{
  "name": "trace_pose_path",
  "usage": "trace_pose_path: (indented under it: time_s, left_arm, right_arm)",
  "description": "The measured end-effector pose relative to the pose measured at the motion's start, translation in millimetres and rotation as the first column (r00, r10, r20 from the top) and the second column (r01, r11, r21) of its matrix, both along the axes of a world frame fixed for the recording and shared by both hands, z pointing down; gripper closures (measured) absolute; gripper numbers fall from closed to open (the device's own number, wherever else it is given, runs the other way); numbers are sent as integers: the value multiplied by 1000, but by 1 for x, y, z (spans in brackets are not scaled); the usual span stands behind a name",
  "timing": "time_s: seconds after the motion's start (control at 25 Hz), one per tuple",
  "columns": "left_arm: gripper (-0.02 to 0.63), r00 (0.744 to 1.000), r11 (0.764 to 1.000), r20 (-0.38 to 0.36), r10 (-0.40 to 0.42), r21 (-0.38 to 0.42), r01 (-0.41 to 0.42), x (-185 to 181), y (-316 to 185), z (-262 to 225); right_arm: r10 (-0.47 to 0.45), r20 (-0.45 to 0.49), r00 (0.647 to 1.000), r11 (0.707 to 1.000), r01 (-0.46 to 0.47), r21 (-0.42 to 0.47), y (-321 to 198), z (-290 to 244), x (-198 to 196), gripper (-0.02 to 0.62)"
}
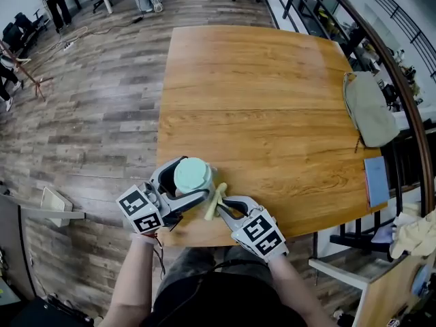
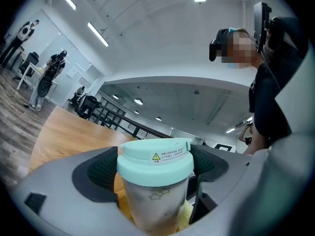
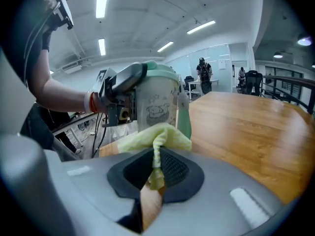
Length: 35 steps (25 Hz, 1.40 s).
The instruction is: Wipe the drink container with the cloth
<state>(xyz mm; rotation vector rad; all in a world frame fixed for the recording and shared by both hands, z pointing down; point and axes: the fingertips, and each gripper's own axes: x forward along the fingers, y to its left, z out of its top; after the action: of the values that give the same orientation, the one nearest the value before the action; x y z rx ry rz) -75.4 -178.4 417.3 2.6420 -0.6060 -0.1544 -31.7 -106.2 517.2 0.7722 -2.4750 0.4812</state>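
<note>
Left claw [image 1: 191, 180] was clamped on the cup [image 2: 155, 200] just under its mint lid [image 2: 154, 157], at the worktop's [image 1: 272, 114] near edge. Right claw [image 3: 153, 173] pinched the yellow cloth [image 3: 156, 135] against the cup's side. The cup looked light, smooth, probably slippery, so below the lid seemed the safest hold. The cloth was limp.

Drink container [image 2: 153, 200]: white sticker [image 2: 170, 155] on the front of its mint lid [image 2: 147, 168]; yellow warning triangle [image 2: 156, 157] at the sticker's left end; small print beside it unreadable; cartoon figure [image 3: 154, 110] on the container's side, no legible words.
</note>
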Motion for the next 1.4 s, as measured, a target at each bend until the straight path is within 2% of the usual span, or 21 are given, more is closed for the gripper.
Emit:
trace_pose_path:
  time_s: [0.48, 0.68, 1.08, 1.4]
  left_arm:
    - [150, 994, 994, 4, 109, 9, -109, -5, 1, 3]
    - [150, 988, 988, 1, 154, 17, -154, -4, 1, 3]
    - [150, 949, 948, 19, 314, 58, -314, 0, 8, 1]
    - [150, 940, 938, 8, 341, 54, -341, -10, 8, 4]
  right_arm:
    - [106, -106, 989, 990, -114, -78, 14, 33, -1, 552]
    - [144, -121, 982, 987, -151, -56, 14, 30, 4, 553]
    - [161, 59, 985, 980, -167, 108, -8, -40, 2, 552]
    - [151, 119, 981, 969, -171, 176, -27, -70, -1, 553]
